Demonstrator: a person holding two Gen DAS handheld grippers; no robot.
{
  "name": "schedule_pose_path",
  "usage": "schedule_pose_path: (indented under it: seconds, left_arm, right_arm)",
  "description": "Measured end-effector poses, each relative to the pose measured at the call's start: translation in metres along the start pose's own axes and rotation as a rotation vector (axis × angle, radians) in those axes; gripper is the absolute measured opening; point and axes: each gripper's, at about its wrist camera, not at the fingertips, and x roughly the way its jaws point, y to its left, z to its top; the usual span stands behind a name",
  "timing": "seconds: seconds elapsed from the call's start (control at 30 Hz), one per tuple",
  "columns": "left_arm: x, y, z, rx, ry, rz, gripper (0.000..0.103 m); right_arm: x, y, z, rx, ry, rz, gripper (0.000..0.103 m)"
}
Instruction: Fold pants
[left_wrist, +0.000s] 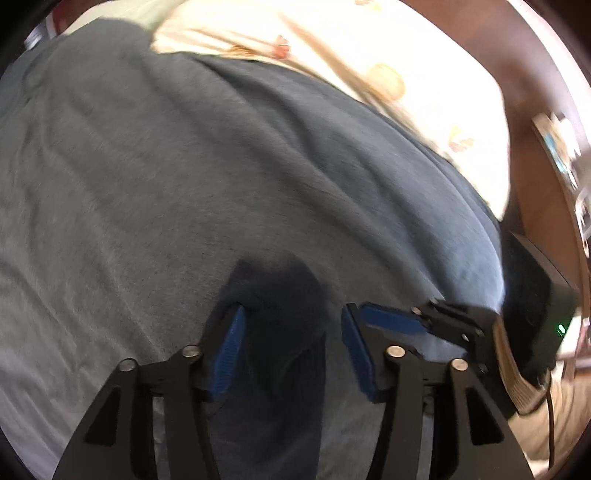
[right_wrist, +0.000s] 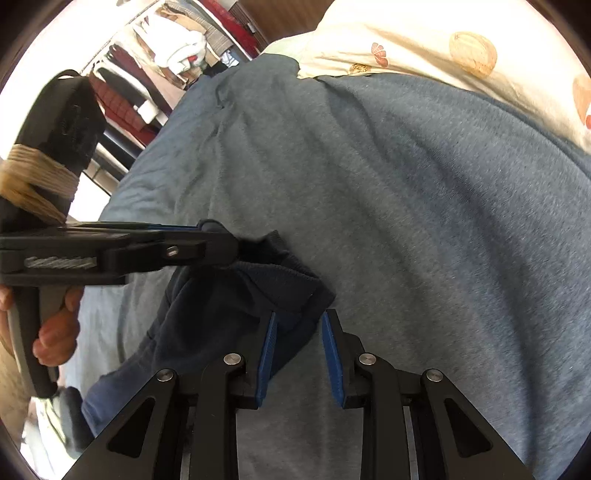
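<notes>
We see the pants (right_wrist: 229, 317) as a dark navy bundle lying on a grey-blue blanket (right_wrist: 406, 184), near edge of the bed, left of centre in the right wrist view. A ribbed cuff or waistband end points to the far right of the bundle.

Right gripper (right_wrist: 298, 325): blue pads apart, narrow gap. Right corner of the navy cloth sits between them; left pad (right_wrist: 269, 354) looks in contact with the fabric, right pad stands clear of it. Not clamped as far as we can see.

Left gripper (left_wrist: 291, 317): pads apart, wider gap. In the left wrist view the navy cloth lies between and just beyond the tips, with the left pad (left_wrist: 231, 350) against the fabric edge. Nothing pinched. The view is motion-blurred, so we cannot tell fine contact.

In the right wrist view the left gripper comes in from the left, roughly level, its tip at the far edge of the bundle. A hand (right_wrist: 55, 332) holds its handle at the near left.

So both tongs are at the same bundle: left one on its far-left side, right one on its near-right corner.

A cream pillow (right_wrist: 443, 44) with a shell print lies at the far right, partly on the blanket. Clothes clutter (right_wrist: 166, 48) is far left, off the bed.
</notes>
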Motion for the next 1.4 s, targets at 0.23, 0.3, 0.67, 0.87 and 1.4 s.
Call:
schedule_pose_path:
  seconds: [0.23, 0.3, 0.67, 0.87, 1.4]
  left_arm:
    - [-0.011, 0.013, -0.003, 0.099, 0.026, 0.074, 0.057]
    - [-0.002, 0.028, -0.005, 0.088, 0.062, 0.074, 0.056]
    - [0.021, 0.051, -0.018, 0.08, 0.088, 0.039, 0.053]
    - [0.027, 0.055, -0.02, 0.083, 0.11, 0.023, 0.026]
    - [0.044, 0.043, -0.012, 0.088, 0.124, 0.065, 0.033]
  right_arm:
    - [0.004, 0.005, -0.001, 0.003, -0.009, -0.001, 0.027]
    - [0.007, 0.005, 0.002, 0.017, -0.01, -0.001, 0.027]
    - [0.027, -0.009, 0.006, 0.166, -0.025, 0.042, 0.027]
    - [0.047, -0.018, 0.005, 0.261, 0.031, 0.07, 0.027]
    - [0.027, -0.019, -0.003, 0.231, -0.022, -0.031, 0.015]
